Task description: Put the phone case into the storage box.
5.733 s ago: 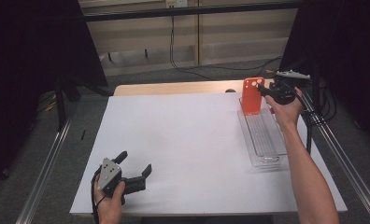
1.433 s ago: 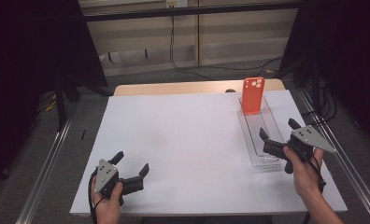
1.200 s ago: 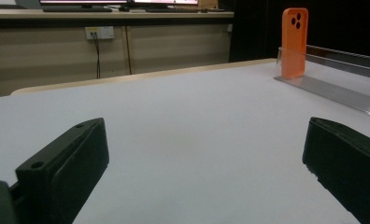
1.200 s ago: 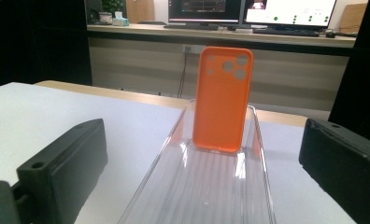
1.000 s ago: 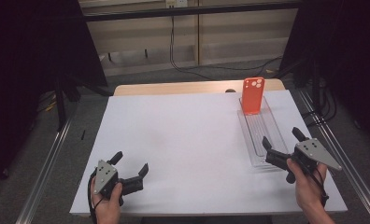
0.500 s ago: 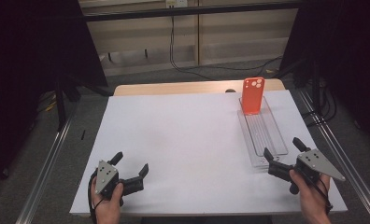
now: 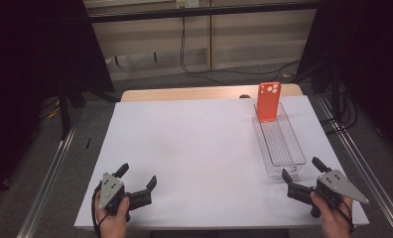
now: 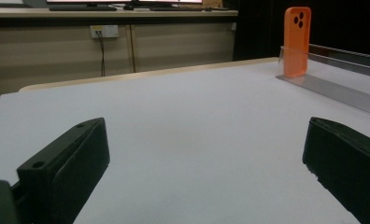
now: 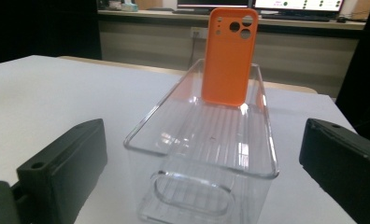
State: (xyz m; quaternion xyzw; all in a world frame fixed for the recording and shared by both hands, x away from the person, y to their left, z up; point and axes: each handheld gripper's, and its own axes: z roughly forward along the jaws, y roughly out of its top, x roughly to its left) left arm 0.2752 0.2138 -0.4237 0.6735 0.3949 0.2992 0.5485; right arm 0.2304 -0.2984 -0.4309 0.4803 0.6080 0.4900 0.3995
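Note:
An orange phone case (image 7: 268, 101) stands upright, leaning against the far wall of a long clear plastic bin (image 7: 280, 145) at the table's right side. From the right gripper view the orange phone case (image 9: 228, 55) rises at the back of the clear bin (image 9: 206, 154). My right gripper (image 7: 304, 175) rests open near the front right corner, just short of the bin's near end, nothing between its jaws. My left gripper (image 7: 137, 175) sits open at the front left with nothing in it. In the left gripper view the orange phone case (image 8: 296, 41) is far off to the right.
The white table top (image 7: 194, 148) stretches wide between the two grippers. A wooden strip (image 7: 184, 94) edges its far side. Metal rails (image 7: 363, 163) run along both sides of the table, and cables hang behind it.
My right gripper has let go of the orange case at the bin's far end and drawn back toward the front right corner, still open. The left gripper has barely moved.

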